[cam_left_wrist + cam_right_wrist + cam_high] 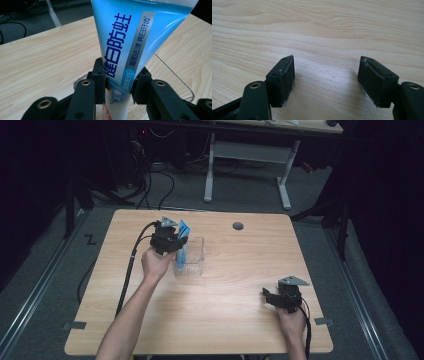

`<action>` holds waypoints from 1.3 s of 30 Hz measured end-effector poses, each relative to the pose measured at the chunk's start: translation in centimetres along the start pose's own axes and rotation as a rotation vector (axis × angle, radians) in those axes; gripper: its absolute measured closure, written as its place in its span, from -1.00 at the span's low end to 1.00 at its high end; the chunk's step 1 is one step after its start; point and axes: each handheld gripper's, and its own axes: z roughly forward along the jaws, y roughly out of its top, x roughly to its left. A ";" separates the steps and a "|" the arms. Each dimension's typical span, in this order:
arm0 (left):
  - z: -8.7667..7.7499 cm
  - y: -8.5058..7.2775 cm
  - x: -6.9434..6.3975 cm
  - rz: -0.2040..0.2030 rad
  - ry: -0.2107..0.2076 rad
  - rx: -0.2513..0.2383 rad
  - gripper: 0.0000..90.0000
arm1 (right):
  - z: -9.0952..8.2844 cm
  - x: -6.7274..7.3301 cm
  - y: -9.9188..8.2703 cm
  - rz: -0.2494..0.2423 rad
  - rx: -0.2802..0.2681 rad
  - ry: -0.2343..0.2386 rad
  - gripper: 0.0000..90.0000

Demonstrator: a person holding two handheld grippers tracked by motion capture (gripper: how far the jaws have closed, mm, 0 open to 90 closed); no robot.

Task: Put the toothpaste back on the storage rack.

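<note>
- High view: a clear plastic box (pixel 190 256) sits on the wooden worktop (pixel 220 320), toward its far left part. The left gripper (pixel 172 240) hangs at the box's left rim, clamped on a blue toothpaste tube (pixel 183 237) that stands upright, its lower end in or just over the box; I cannot tell which. The broad crimped end sticks up above the rim.
- High view, continued: the right gripper (pixel 268 296) is well apart from the box, off toward the near right corner of the worktop, low over bare wood. A round cable hole (pixel 238 226) lies beyond the box to the right.
- Left gripper view: both jaws press the narrow lower part of the toothpaste tube (pixel 130 37). The clear box's edge (pixel 180 80) shows just behind the tube on the right.
- Right gripper view: the right gripper (pixel 325 80) has its jaws spread wide, nothing between them, only wood grain below.
- Risk, my judgement: the hold is low on a soft, top-heavy tube. Let go before the bottom is seated and it may topple over the rim. Squeeze too hard and the tube could buckle. The light box could also skid if nudged, since nothing steadies it.
</note>
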 end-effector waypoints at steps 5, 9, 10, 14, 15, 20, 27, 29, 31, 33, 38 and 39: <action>-0.2 -0.1 0.1 -0.006 0.008 -0.002 0.52 | 0.0 0.0 0.0 0.000 0.000 0.000 -0.34; -0.3 -0.1 0.2 -0.006 0.014 0.000 0.50 | 0.0 0.0 0.0 0.000 0.000 -0.001 -0.34; -0.4 -0.2 0.2 -0.004 0.015 -0.001 0.50 | 0.0 0.0 0.0 0.000 0.000 0.000 -0.34; -0.7 -0.4 0.4 -0.014 0.022 -0.008 0.49 | 0.0 0.0 0.0 0.000 0.000 0.000 -0.34; -0.7 -0.4 0.4 -0.014 0.022 -0.008 0.49 | 0.0 0.0 0.0 0.000 0.000 0.000 -0.34; -1.1 -0.7 0.8 -0.029 0.033 -0.017 0.47 | 0.0 0.0 0.0 0.000 0.000 0.000 -0.34; -1.5 -1.0 0.9 -0.034 0.045 -0.029 0.43 | 0.0 0.0 0.0 0.000 0.000 0.000 -0.34; -1.6 -1.0 1.0 -0.037 0.050 -0.030 0.41 | 0.0 0.0 0.0 0.000 0.000 0.000 -0.34; -1.6 -1.0 1.0 -0.035 0.053 -0.030 0.41 | 0.0 0.0 0.0 0.000 0.000 0.000 -0.34; -1.6 -1.0 0.9 -0.031 0.059 -0.030 0.38 | 0.0 0.0 0.0 0.000 0.000 0.000 -0.34; -1.7 -1.0 1.0 -0.031 0.065 -0.029 0.34 | 0.0 0.0 0.0 0.000 0.000 0.000 -0.34; -1.7 -1.0 1.0 -0.030 0.067 -0.029 0.34 | 0.0 0.0 0.0 0.000 0.000 -0.001 -0.34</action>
